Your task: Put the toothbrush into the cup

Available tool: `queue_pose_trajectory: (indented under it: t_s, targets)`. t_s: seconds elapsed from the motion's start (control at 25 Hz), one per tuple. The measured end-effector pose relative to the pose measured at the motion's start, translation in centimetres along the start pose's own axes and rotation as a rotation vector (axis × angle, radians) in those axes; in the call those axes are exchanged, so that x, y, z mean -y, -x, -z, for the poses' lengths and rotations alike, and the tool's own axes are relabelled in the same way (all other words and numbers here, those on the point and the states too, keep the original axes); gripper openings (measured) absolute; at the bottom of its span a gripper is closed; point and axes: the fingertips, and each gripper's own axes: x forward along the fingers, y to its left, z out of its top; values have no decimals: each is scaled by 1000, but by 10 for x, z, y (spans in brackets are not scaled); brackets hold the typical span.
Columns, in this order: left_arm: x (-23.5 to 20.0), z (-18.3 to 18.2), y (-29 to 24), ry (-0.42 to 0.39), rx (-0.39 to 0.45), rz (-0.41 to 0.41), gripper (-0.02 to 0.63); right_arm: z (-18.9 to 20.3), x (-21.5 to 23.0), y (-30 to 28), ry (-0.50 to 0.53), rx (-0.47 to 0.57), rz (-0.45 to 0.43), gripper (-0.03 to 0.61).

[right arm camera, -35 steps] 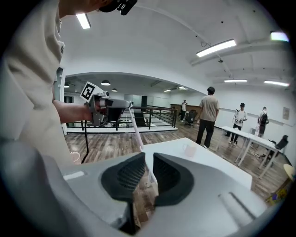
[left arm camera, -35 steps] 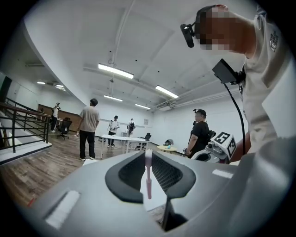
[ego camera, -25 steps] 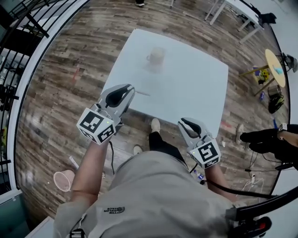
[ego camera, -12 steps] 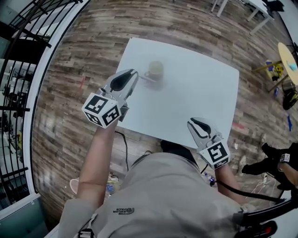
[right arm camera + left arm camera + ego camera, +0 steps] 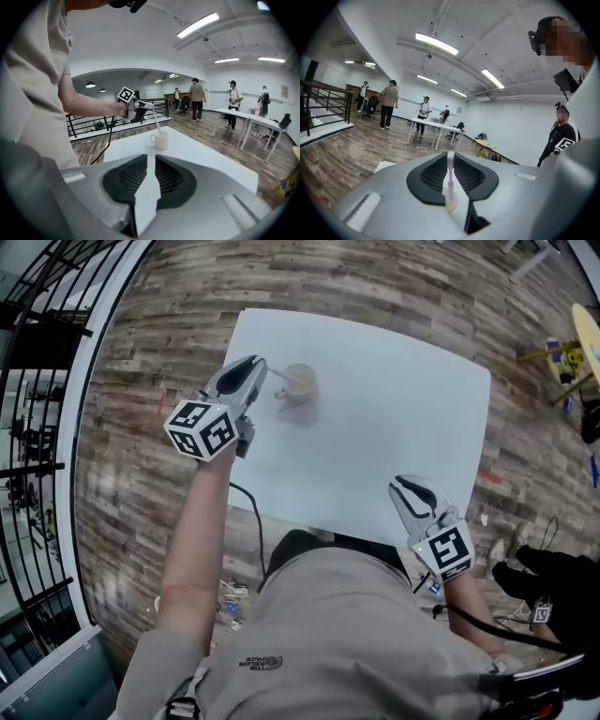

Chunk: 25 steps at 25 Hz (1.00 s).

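Observation:
A cream mug point(image 5: 298, 382) stands on the far left part of the white table point(image 5: 394, 427). My left gripper point(image 5: 255, 365) hovers just left of it, shut on a thin white toothbrush point(image 5: 281, 378). In the right gripper view the toothbrush point(image 5: 156, 123) slants down from the left gripper point(image 5: 140, 105), its lower end at the mug's point(image 5: 161, 139) mouth. Between the left gripper's point(image 5: 450, 154) jaws the toothbrush handle point(image 5: 450, 176) stands upright. My right gripper point(image 5: 419, 493) hangs over the table's near right edge. Its jaws point(image 5: 150, 157) are nearly together with nothing between them.
A black railing point(image 5: 37, 427) runs along the left over the wooden floor point(image 5: 141, 456). Someone's dark sleeve point(image 5: 553, 568) is at the right edge. Several people stand by white tables point(image 5: 436, 129) far behind. A small round yellow table point(image 5: 589, 329) is at the far right.
My left gripper has carried the toothbrush from the table's near left edge out over the table to the mug. The right gripper has drifted right along the near edge.

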Motion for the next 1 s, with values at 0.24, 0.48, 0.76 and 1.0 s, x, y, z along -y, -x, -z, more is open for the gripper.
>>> queue_pose_trajectory:
  t_s: [0.24, 0.48, 0.76, 1.0]
  targets:
    - [-32, 44, -27, 112, -62, -29, 49, 5, 9, -9, -57, -20, -7, 43]
    - [-47, 76, -49, 181, -104, -40, 49, 15, 22, -18, -78, -44, -20, 41]
    - [-56, 80, -50, 206, -77, -22, 51, 16, 13, -33, -91, -51, -51, 42]
    - [-57, 81, -50, 194, -59, -38, 54, 18, 18, -36, -83, -57, -61, 43]
